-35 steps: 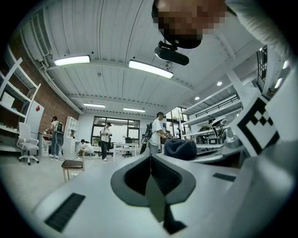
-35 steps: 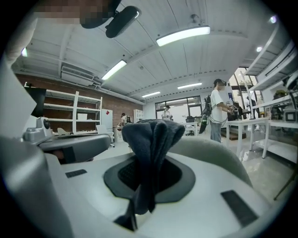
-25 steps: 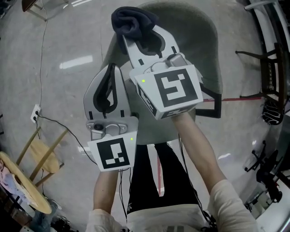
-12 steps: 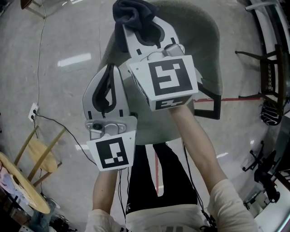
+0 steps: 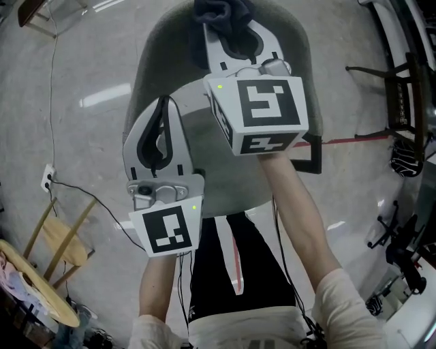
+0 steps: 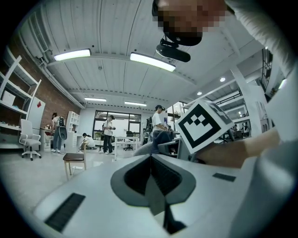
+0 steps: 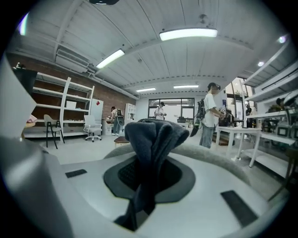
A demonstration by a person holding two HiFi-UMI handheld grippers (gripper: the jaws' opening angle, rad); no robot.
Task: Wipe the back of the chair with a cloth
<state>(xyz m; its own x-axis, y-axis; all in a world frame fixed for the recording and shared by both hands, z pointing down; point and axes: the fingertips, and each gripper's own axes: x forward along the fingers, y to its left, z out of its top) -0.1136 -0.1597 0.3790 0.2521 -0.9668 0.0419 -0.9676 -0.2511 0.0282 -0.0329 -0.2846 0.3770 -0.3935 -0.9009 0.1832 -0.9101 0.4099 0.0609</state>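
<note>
Below the head camera stands the grey-green chair (image 5: 146, 75), its curved back running across the top of that view and its seat nearer the person. Over the top edge of that back, the right tool (image 5: 235, 41) has its jaws closed on a bunched dark cloth (image 5: 219, 12). The right gripper view shows the cloth pinched between the jaws and standing up in a fold, with the chair's padded rim curving just behind it. The left tool (image 5: 161, 112) hangs over the chair's left side. Its jaws are pressed together on nothing, as the left gripper view shows plainly.

By my reading, the step in hand is the wiping stroke along the back, with the cloth near the middle of the top edge. The next move calls for drawing the cloth along the rim under light pressure. The fold should lie against the upholstery so that the bare jaw tips do not scrape it.

Whether the cloth actually touches the back cannot be settled. The head view cuts the cloth off at its upper edge, and the tool's own body covers the point of contact. The outer face of the back is out of sight in every view.
</note>
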